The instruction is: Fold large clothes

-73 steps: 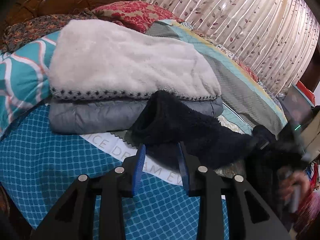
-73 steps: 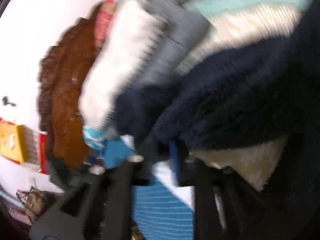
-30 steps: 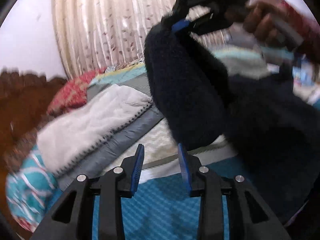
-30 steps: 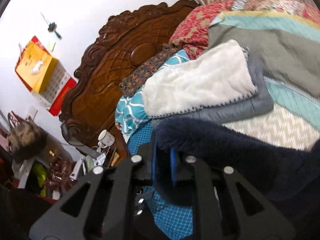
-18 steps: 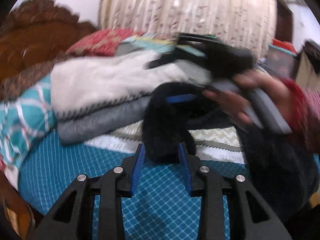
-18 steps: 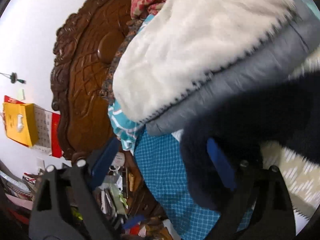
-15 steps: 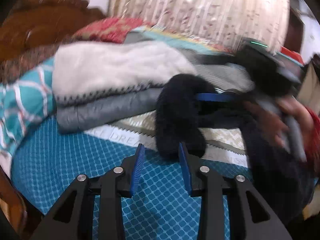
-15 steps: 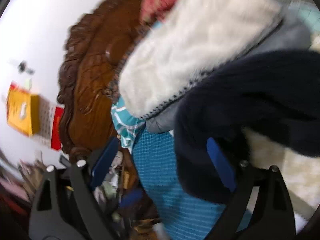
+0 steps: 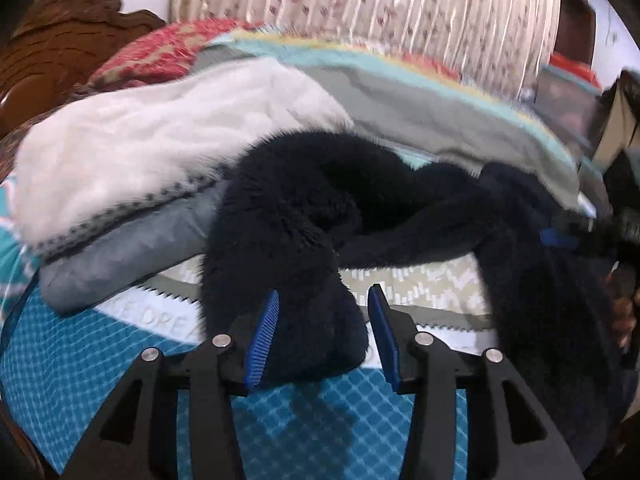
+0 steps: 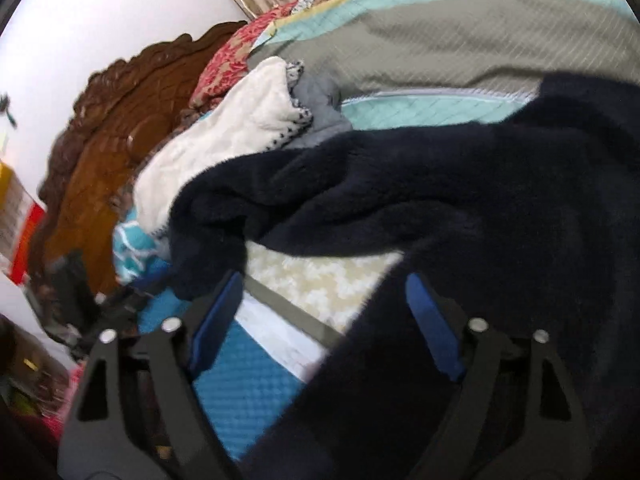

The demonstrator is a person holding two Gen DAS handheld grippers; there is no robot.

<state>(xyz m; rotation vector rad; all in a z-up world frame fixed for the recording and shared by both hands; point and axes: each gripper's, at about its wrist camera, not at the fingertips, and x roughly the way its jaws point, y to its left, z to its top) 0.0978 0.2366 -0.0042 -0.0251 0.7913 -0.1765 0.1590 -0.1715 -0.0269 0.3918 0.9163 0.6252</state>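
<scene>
Both hand-held grippers apart: left (image 9: 322, 322) straddles navy fleece (image 9: 280, 248); right (image 10: 326, 312) partly hidden.

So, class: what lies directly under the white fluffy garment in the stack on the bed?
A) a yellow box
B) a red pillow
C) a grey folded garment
C: the white fluffy garment rests on a grey folded garment, whose edge shows beneath it in the left wrist view.

Fuzzy navy fleece garment (image 9: 288, 240); quilted teal bedcover (image 9: 80, 368); glossy carved-wood headboard (image 10: 120, 120).
</scene>
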